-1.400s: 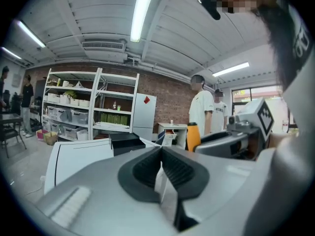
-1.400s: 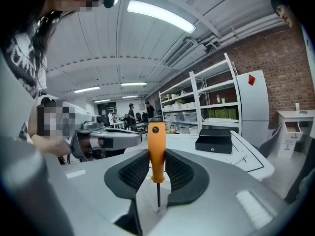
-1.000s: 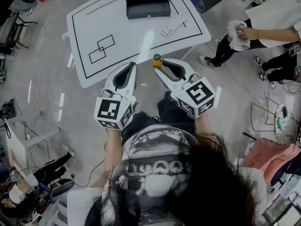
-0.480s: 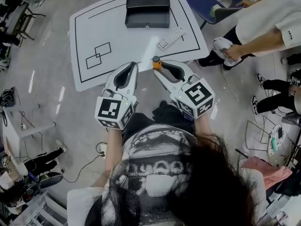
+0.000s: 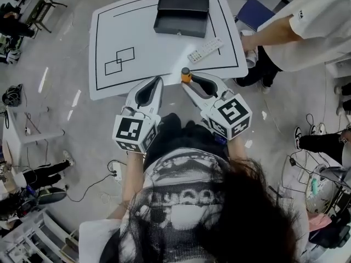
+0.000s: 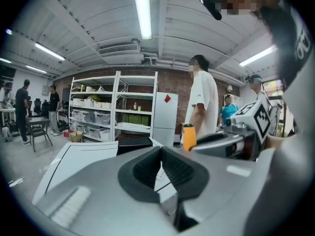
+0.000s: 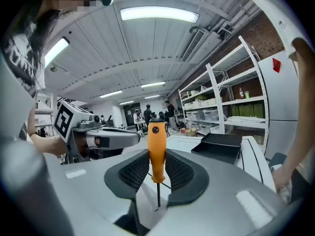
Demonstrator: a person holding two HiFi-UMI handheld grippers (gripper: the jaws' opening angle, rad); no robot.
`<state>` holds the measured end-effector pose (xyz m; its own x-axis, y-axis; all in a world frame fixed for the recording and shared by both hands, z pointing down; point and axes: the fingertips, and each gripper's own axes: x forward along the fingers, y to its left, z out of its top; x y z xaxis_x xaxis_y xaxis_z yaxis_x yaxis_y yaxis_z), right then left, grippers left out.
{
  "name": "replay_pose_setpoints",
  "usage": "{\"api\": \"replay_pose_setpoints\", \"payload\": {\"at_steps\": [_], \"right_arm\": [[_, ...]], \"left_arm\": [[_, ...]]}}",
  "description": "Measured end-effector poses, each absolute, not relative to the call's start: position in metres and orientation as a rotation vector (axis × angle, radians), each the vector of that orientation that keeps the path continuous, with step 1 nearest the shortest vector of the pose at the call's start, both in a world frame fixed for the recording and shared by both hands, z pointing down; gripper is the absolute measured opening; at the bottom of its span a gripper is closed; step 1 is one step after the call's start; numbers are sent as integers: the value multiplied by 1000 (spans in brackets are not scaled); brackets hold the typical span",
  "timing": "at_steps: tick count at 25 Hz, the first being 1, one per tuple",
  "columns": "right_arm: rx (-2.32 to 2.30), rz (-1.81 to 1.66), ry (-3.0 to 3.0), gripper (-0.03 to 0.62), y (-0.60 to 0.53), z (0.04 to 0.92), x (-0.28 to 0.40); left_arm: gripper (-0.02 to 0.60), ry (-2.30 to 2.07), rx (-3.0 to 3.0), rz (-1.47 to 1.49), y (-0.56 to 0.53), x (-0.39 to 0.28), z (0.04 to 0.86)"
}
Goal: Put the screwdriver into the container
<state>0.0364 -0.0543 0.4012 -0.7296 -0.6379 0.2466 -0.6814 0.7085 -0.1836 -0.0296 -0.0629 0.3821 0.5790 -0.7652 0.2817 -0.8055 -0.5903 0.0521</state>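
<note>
- White surface point(image 5: 159, 59) lies ahead of you. The black container point(image 5: 182, 13) sits open at its far edge, well apart from the screwdriver point(image 7: 157, 146).
- Risk: the handle stands upright, gripped only at its lower half. A quick swing could tip it or let it slip out short of the container.
- Risk: a remote point(image 5: 205, 49) lies between, and a bystander point(image 5: 290, 23) crowds the right corner.
- Your right gripper point(image 7: 157, 157): fingers point(image 7: 134, 171) part-spread, pinching the orange handle, shaft down.
- Your left gripper point(image 6: 161, 151): fingers pressed together, empty.

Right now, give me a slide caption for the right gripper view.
Right gripper holds an orange screwdriver upright, handle up; black container on the white table ahead.
</note>
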Motion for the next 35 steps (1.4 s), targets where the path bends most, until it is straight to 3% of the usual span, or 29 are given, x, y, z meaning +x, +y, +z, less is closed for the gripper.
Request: {"api": "replay_pose_setpoints", "payload": {"at_steps": [17,35], "right_arm": [[1143,405,-2723,104,-104,406,70],[1197,290,-2545,104,-223,415,72]], "left_arm": [[0,-1261,2655,401,-96,-2,386],[0,-1226,2686,350,-200,-24,381]]}}
